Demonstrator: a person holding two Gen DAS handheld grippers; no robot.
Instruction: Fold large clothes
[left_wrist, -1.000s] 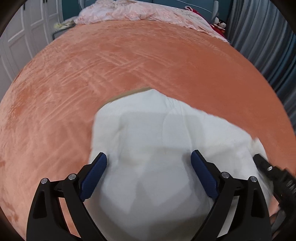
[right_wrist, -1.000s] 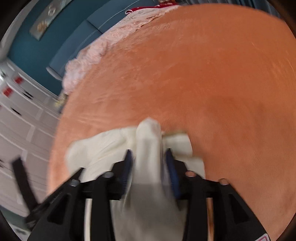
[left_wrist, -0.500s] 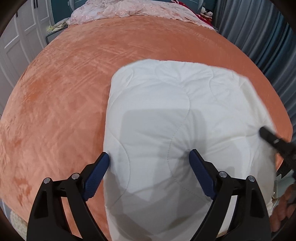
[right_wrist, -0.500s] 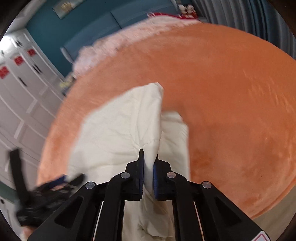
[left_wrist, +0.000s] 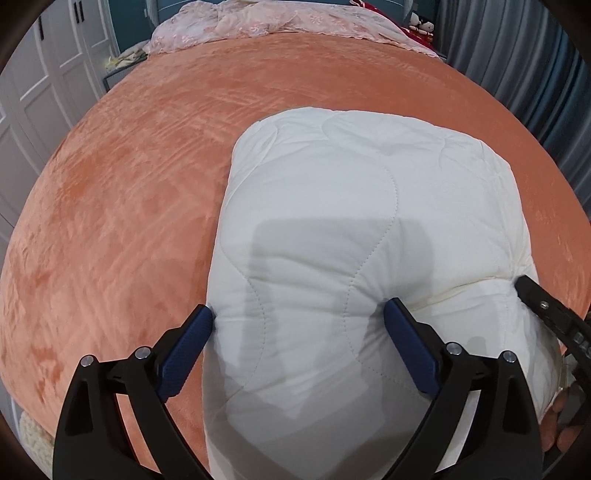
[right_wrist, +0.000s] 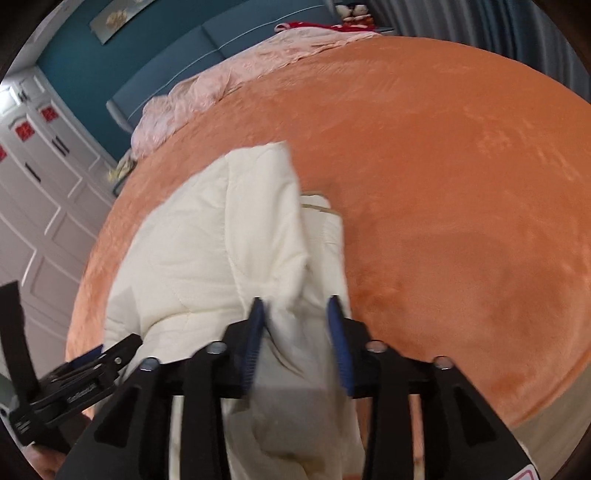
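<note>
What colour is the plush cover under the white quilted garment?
Orange plush bed cover, plain with no pattern; the left wrist view shows it best.

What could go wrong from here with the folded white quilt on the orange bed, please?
The right tool is opening around a bunched edge of the white quilt; that loose flap may slump and undo the fold. The left tool straddles the thick bundle with its fingers wide, so a careless pull could drag the quilt across the plush orange bedspread.

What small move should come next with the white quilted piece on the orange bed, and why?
Probably draw both tools back off the white quilted piece. It already lies folded into a compact block on the orange bed cover. The left tool stands wide around its near edge, and the right tool is opening with a fold between its pads, so the hold looks to be ending.
</note>
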